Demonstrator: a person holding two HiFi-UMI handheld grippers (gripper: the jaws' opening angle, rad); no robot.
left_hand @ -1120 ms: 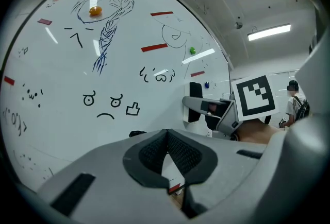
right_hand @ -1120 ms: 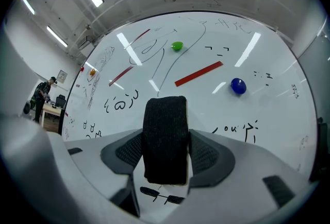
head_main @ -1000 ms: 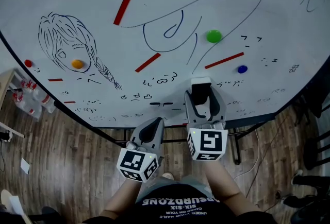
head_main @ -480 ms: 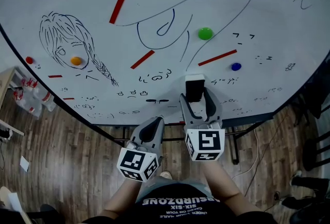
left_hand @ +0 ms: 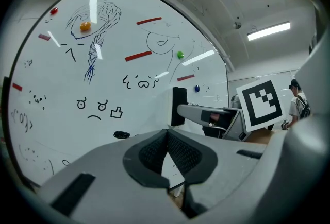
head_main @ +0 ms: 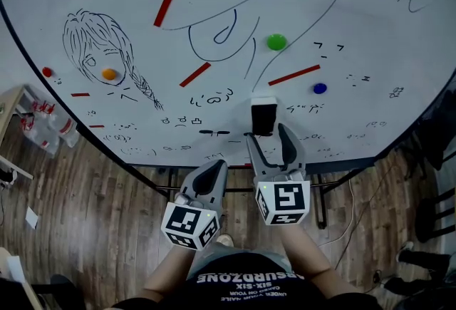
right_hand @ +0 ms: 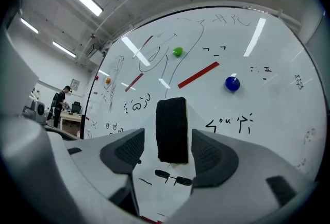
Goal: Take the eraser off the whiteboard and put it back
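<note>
A black eraser [head_main: 263, 116] sticks upright on the lower part of the whiteboard [head_main: 214, 2]. My right gripper [head_main: 268, 136] stands open just short of it, one jaw to either side and neither touching. In the right gripper view the eraser [right_hand: 171, 130] shows in the gap ahead of the right gripper [right_hand: 166, 152]. My left gripper [head_main: 206, 177] is shut and empty, held low and left, below the board's edge. In the left gripper view its jaws [left_hand: 166, 140] meet, and the eraser [left_hand: 179, 106] shows beyond them.
Green [head_main: 276, 41], blue [head_main: 320, 88], orange [head_main: 108, 74] and red [head_main: 47, 72] magnets sit on the board among drawings and red strips. The board's stand rests on a wooden floor [head_main: 107, 216]. A shelf with bottles [head_main: 35, 123] is at the left.
My right gripper has drawn back from the eraser, which stays on the board a little beyond the fingertips. The left gripper has not moved.
</note>
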